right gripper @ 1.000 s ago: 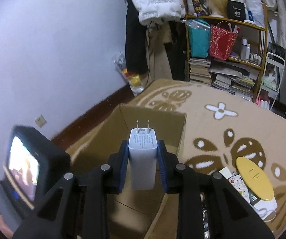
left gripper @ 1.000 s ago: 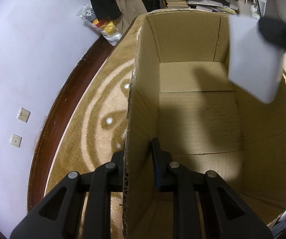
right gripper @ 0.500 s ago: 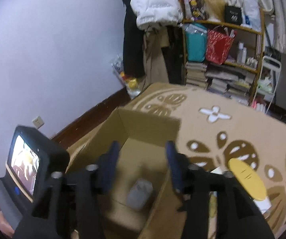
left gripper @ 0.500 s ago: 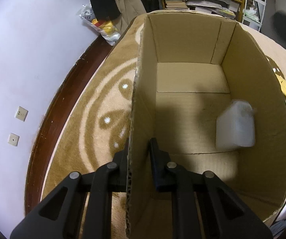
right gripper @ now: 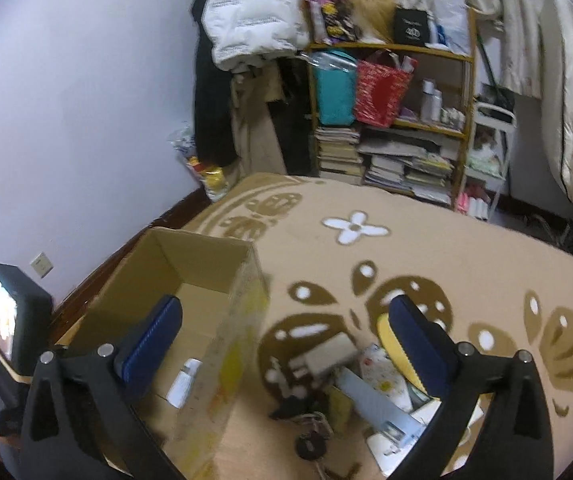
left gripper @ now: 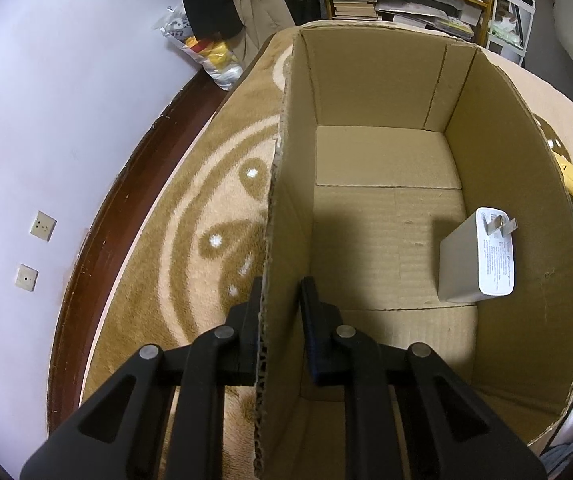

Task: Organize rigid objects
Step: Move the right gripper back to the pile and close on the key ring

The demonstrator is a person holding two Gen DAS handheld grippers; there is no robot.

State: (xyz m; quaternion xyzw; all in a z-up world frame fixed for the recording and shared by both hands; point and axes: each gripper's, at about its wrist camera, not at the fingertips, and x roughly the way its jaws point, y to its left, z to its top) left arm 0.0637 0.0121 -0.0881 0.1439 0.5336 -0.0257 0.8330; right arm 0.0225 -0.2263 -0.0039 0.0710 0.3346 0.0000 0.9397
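Note:
An open cardboard box [left gripper: 498,168] stands on the patterned rug. My left gripper [left gripper: 280,308] is shut on the box's left wall, one finger outside and one inside. A white plug charger [left gripper: 476,258] lies on the box floor against the right wall, prongs pointing away. In the right wrist view the same box [right gripper: 206,256] is at lower left with the charger [right gripper: 184,378] inside. My right gripper [right gripper: 286,340] hangs above the rug to the right of the box, its jaws opening wide with nothing between them. Below it lies a heap of small items [right gripper: 350,384].
A yellow oval lid [right gripper: 396,350], a white card, keys and a small adapter lie in the heap on the rug. A bookshelf [right gripper: 390,120] and hanging coats stand at the back wall. The left gripper's screen [right gripper: 4,320] shows at far left.
My right gripper opened and let go of the white charger, which dropped into the box and came to rest by the right wall. The right gripper then moved right, off the box.

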